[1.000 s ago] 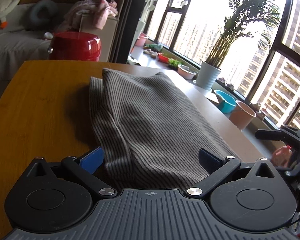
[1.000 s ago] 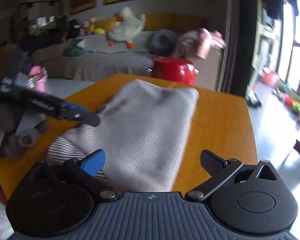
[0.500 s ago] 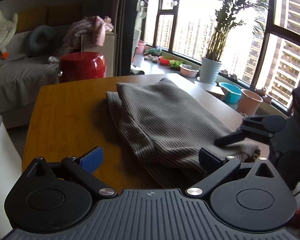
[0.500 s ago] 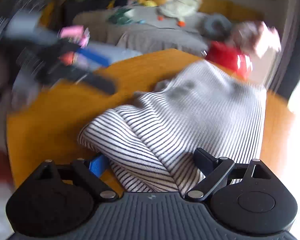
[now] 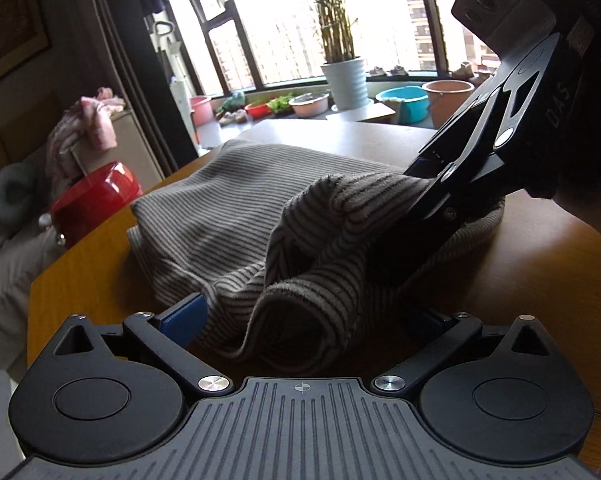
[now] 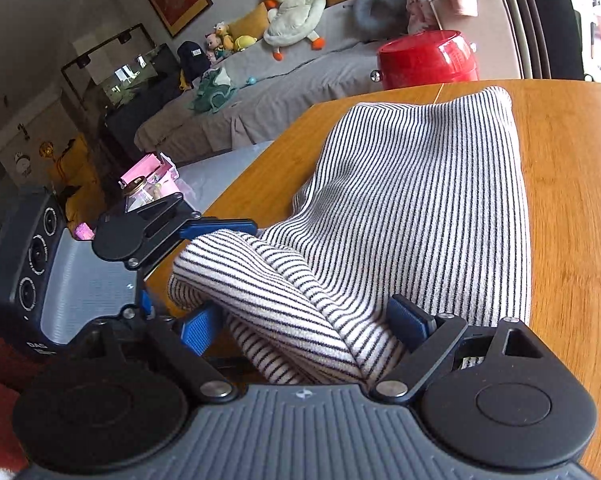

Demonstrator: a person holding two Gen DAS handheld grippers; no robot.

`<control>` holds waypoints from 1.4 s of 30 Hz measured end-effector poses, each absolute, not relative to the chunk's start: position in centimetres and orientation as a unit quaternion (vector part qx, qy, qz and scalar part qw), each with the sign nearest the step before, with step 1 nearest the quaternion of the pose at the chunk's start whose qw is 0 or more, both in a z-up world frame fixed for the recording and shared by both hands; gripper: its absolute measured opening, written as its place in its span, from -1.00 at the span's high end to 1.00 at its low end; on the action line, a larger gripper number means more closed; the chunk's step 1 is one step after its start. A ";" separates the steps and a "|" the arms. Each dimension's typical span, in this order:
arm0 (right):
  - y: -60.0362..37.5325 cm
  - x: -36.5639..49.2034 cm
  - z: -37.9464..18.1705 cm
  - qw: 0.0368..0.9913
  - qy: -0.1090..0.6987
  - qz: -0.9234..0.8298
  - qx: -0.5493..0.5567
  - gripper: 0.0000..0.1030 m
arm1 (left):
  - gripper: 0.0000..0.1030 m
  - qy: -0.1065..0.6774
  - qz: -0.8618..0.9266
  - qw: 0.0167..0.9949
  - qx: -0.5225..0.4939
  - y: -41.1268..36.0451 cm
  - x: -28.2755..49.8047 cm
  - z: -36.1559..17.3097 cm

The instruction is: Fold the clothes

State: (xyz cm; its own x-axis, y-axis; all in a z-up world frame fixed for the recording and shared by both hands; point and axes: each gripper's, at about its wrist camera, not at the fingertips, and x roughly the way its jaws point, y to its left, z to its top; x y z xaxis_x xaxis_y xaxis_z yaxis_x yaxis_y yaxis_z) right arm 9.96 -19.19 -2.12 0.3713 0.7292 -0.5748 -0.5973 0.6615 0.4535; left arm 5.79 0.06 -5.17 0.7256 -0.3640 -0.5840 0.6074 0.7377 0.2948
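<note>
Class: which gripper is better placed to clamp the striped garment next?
Right gripper, probably: a thick bundle of the striped knitted garment fills its open fingers; the left gripper straddles only a loose fold.

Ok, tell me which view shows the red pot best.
The right wrist view: the red pot sits beyond the table's far edge, its whole near side visible. The left wrist view catches it dim at the left, partly hidden by the table.
</note>
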 end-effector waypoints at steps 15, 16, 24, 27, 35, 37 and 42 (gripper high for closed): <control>-19.5 5.2 1.9 0.885 0.284 0.351 -0.113 -0.83 | -0.58 0.236 -0.324 0.895 0.195 -0.2 6.8 -5.5; -19.6 4.4 2.1 0.887 0.272 0.346 -0.139 -0.89 | -0.56 0.247 -0.327 0.897 0.167 0.2 7.4 -5.2; -17.3 1.4 -0.6 0.876 0.201 0.303 -0.317 -0.96 | -0.55 0.296 -0.343 0.891 0.029 3.2 10.3 -4.2; -16.5 2.0 -1.4 0.880 0.175 0.283 -0.337 -0.95 | -0.55 0.297 -0.344 0.890 0.024 3.4 10.4 -4.2; -19.0 3.9 -0.8 0.901 0.190 0.285 -0.267 -0.88 | -0.55 0.304 -0.351 0.885 -0.040 5.1 11.2 -4.1; -19.7 3.5 -1.1 0.902 0.180 0.277 -0.278 -0.88 | -0.55 0.308 -0.353 0.882 -0.055 5.4 11.6 -4.1; -19.9 3.7 -2.6 0.902 0.158 0.252 -0.313 -0.72 | -0.55 0.315 -0.358 0.876 -0.072 5.6 12.3 -4.2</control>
